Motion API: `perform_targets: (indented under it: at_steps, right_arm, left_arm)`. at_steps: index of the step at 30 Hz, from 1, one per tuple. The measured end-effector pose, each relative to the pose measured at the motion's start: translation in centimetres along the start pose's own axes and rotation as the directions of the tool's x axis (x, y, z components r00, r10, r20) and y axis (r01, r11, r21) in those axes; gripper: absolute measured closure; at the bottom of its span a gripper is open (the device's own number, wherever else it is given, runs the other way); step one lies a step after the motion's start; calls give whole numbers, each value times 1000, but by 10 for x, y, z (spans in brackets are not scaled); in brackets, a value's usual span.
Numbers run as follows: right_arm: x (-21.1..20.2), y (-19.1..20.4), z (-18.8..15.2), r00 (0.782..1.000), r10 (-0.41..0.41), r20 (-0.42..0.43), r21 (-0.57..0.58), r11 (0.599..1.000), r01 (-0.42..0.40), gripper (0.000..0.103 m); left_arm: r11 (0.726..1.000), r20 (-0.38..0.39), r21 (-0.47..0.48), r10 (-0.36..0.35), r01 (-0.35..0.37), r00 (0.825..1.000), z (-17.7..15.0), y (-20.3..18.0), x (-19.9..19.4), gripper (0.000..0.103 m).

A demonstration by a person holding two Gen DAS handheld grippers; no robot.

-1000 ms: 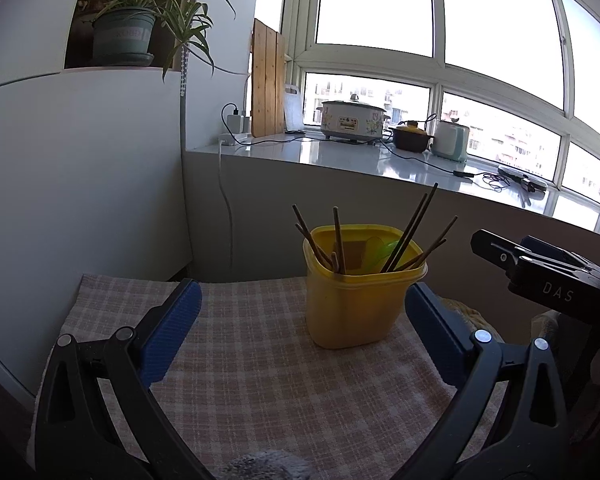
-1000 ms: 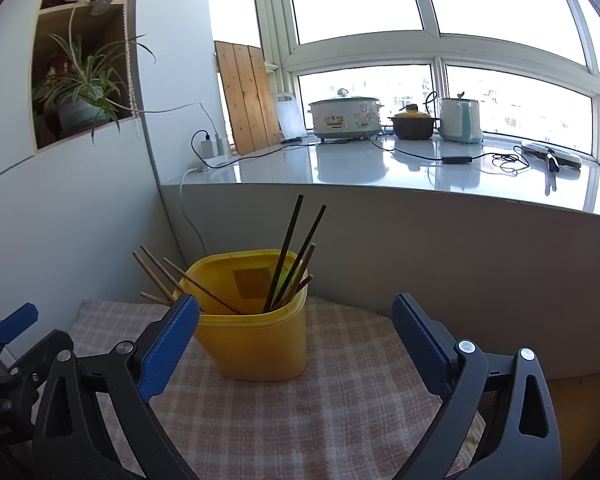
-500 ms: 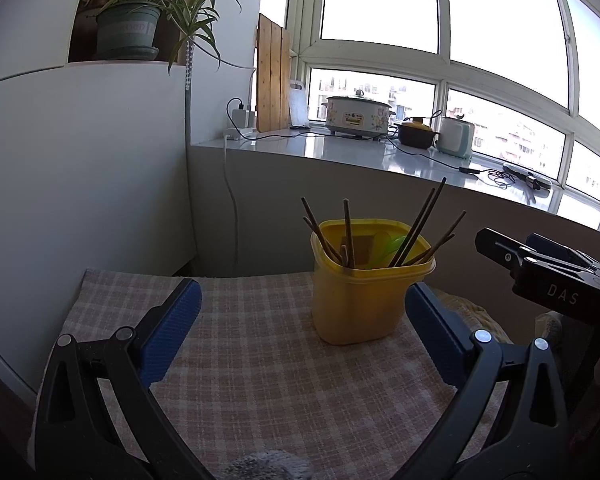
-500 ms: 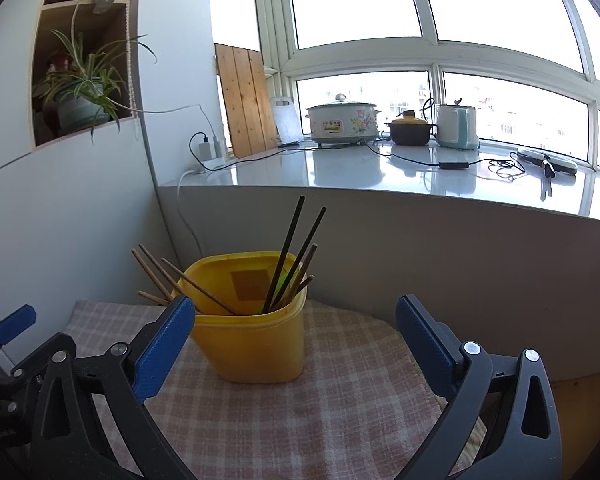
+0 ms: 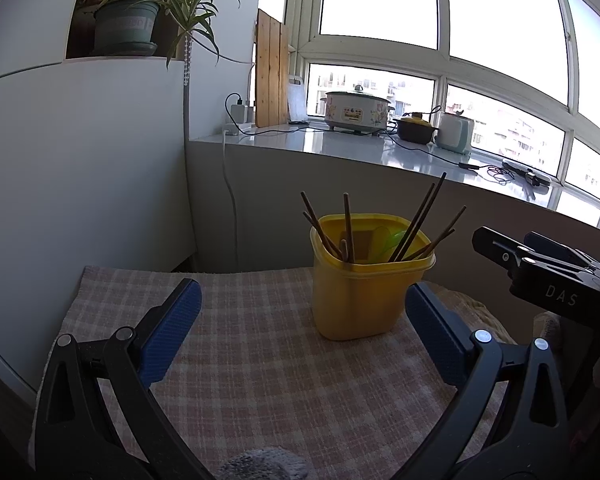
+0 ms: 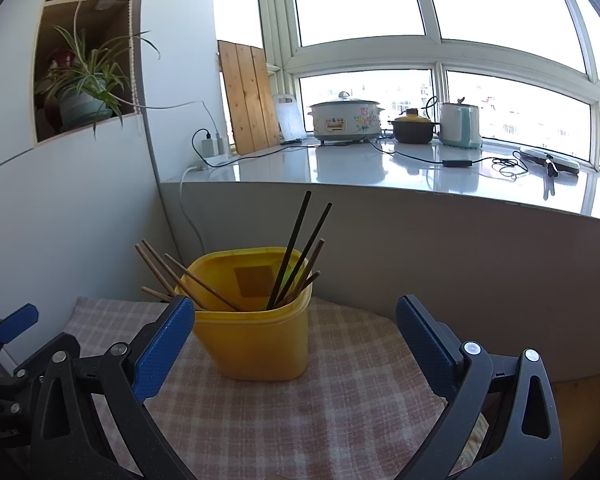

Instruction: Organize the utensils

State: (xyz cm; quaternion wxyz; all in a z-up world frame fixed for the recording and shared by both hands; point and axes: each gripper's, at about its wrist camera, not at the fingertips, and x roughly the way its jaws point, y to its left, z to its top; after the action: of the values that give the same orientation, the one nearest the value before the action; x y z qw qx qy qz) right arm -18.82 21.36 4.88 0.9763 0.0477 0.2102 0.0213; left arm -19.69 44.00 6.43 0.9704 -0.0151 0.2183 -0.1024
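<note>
Tipping is the main risk: the tub (image 5: 364, 292) stands tall on soft cloth (image 5: 260, 380), and a gripper knocking the splayed chopsticks (image 6: 300, 252) could lever it over. The tub sits at 12 o'clock on the cloth; chopsticks lean toward 10 and 1 o'clock, beside something green I cannot identify. The left gripper (image 5: 300, 340) and right gripper (image 6: 296, 352) are both spread wide, holding nothing.

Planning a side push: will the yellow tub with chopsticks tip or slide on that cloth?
The yellow tub looks like thin plastic, probably light. Its chopsticks lean well above the rim, so a high push may tip it. The checked cloth likely grips or bunches rather than letting it slide.
</note>
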Motion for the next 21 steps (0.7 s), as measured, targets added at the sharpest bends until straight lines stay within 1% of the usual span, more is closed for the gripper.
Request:
perform_targets:
  at_steps: [6,21]
  right_arm:
    - [0,-1,0,1000,3,-3,5,1000,-3,3]
    - [4,-2,-1,1000,6,-18,11,1000,-6,3]
  left_arm:
    - [1000,-5,-16,5,-6,1000,0,4,2,0]
    - [1000,-8,5,27,-27,1000,-3,4,4,0]
